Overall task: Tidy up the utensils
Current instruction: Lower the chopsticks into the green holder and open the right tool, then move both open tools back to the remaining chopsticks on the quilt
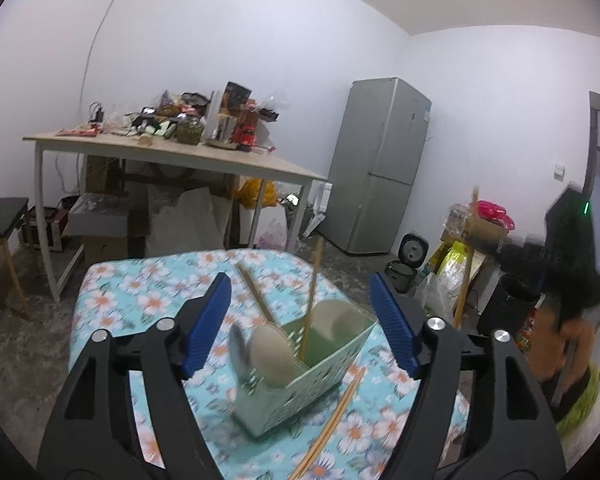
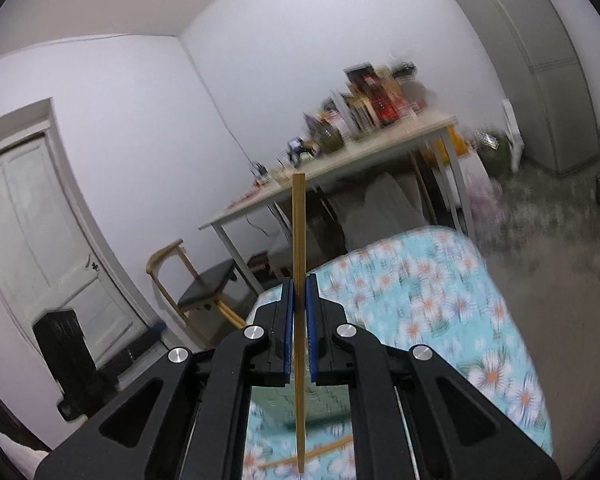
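A pale green perforated utensil holder (image 1: 320,376) stands on the floral tablecloth (image 1: 140,292). It holds two wooden spoons (image 1: 272,352), a metal spoon (image 1: 238,348) and two chopsticks (image 1: 312,300). My left gripper (image 1: 300,324) hovers just before it, open, its blue pads (image 1: 208,320) on either side of the holder without touching it. One loose chopstick (image 1: 332,420) lies on the cloth beside the holder. My right gripper (image 2: 299,312) is shut on an upright chopstick (image 2: 299,232), raised over the holder (image 2: 324,404). That chopstick (image 1: 466,272) also shows at the right of the left wrist view.
Behind stands a cluttered wooden table (image 1: 172,152) with boxes beneath, a grey fridge (image 1: 380,168) and a rice cooker (image 1: 414,248). A black-seated chair (image 1: 0,216) is at left. A person's sleeve (image 1: 572,352) is at right. A white door (image 2: 40,240) shows in the right wrist view.
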Demonstrator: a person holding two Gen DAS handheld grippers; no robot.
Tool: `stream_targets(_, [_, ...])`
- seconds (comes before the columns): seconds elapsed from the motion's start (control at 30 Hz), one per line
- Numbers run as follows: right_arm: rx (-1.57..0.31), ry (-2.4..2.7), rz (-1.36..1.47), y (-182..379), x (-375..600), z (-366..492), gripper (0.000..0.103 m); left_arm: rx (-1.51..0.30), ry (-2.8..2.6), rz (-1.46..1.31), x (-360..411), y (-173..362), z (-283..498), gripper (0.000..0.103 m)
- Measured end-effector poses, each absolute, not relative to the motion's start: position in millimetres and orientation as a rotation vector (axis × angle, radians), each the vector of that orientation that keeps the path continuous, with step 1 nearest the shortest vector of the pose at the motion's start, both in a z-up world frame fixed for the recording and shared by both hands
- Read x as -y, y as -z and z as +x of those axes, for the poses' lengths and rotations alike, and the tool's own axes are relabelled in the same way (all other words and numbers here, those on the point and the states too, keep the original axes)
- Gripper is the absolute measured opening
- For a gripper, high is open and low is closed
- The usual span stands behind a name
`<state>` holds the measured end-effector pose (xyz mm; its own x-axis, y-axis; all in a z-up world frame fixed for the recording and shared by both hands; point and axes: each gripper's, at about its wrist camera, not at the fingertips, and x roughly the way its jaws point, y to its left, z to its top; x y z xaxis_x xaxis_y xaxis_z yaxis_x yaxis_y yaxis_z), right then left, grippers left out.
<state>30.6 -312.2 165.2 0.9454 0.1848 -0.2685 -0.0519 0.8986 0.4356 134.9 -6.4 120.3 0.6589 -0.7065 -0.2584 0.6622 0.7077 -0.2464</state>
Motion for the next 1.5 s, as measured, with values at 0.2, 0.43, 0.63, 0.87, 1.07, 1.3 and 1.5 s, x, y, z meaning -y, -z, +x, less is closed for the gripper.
stream_targets(0.2, [-0.227, -0.166, 0.316, -212, 288, 50, 0.006, -0.43, 0.707, -0.146, -29, -88, 138, 0.073])
stream_targets(0.43, [-0.221, -0.192, 0.204, -229, 254, 97, 0.006, -0.499, 0.64, -0.179, -59, -50, 138, 0.073])
stream_targets(0.63, [-0.275, -0.181, 0.099, -212, 227, 140, 0.006, -0.537, 0.62, -0.177, -66, -28, 136, 0.073])
stream_targets(0.87, [-0.357, -0.136, -0.053, -173, 202, 167, 0.006, -0.565, 0.623, -0.167, -64, -14, 138, 0.073])
stream_targets(1.07, [-0.475, -0.065, -0.122, -144, 199, 178, 0.032, -0.587, 0.632, -0.164, -59, -8, 138, 0.073])
stream_targets(1.3, [-0.43, -0.054, -0.007, -152, 225, 148, 0.043, -0.604, 0.637, -0.15, -52, -6, 136, 0.073])
stream_targets(1.5, [-0.416, -0.041, 0.13, -147, 256, 107, 0.045, -0.615, 0.65, -0.117, -42, -6, 130, 0.073])
